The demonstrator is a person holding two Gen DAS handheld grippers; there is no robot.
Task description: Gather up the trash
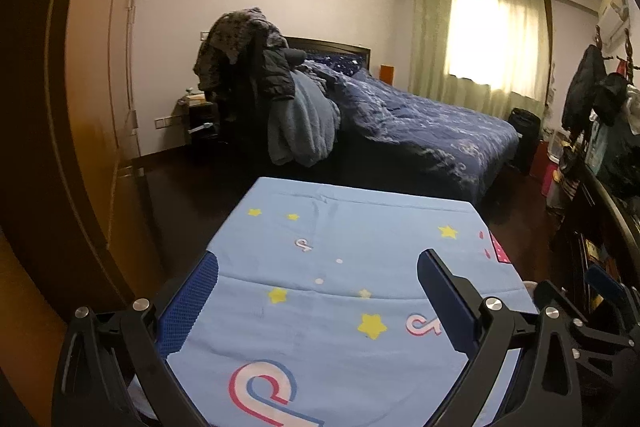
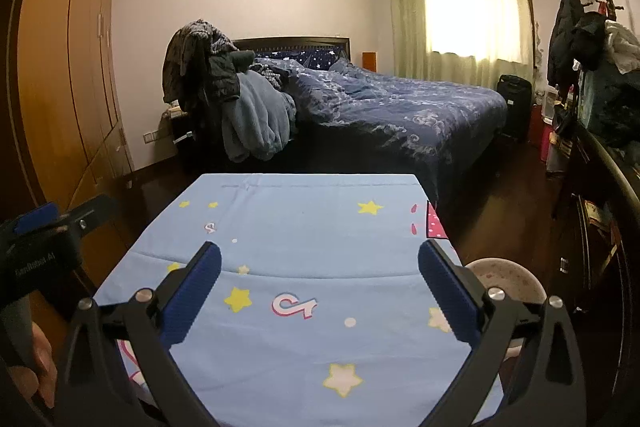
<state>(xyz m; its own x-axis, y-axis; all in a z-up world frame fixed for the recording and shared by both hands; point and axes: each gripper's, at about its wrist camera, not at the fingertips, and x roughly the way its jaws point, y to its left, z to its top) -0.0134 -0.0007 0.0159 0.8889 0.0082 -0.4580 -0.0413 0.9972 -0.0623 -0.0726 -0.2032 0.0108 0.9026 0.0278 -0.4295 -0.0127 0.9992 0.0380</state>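
Fingers on the left gripper: spread wide, nothing between them, only the cloth below. Pads are blue with a fine mesh-grid texture, mounted on matte black angular linkage arms with round silver pivot bolts. Right gripper the same: fingers spread to full width, empty, ribbed blue pads facing inward.

Both hover over the bench, a flat rectangular surface under a light-blue cloth. The cloth is smooth, thin cotton-like fabric printed with yellow stars, white dots and pink-white-blue note-shaped logos, plus a pink patch at its right edge. One shallow crease runs crosswise at mid-length and a small pucker sits near the far edge.

Trash: cannot tell where it is. No loose item is visible on the cloth in either wrist view.

In the right wrist view the left gripper shows at the left edge as a black body with white lettering and a blue pad, and the person's hand grips it from below. A round pale stool seat, speckled, sits just beside the bench's right side.

Behind: bed with a rumpled navy duvet carrying a pale swirl print, and a dark wood headboard. A heap of clothes at its near corner holds a fluffy blue fleece, a dark puffer jacket and a mottled grey garment. Glossy orange-brown wardrobe on the left, sheer greenish curtains over a bright window, dark wood floor.
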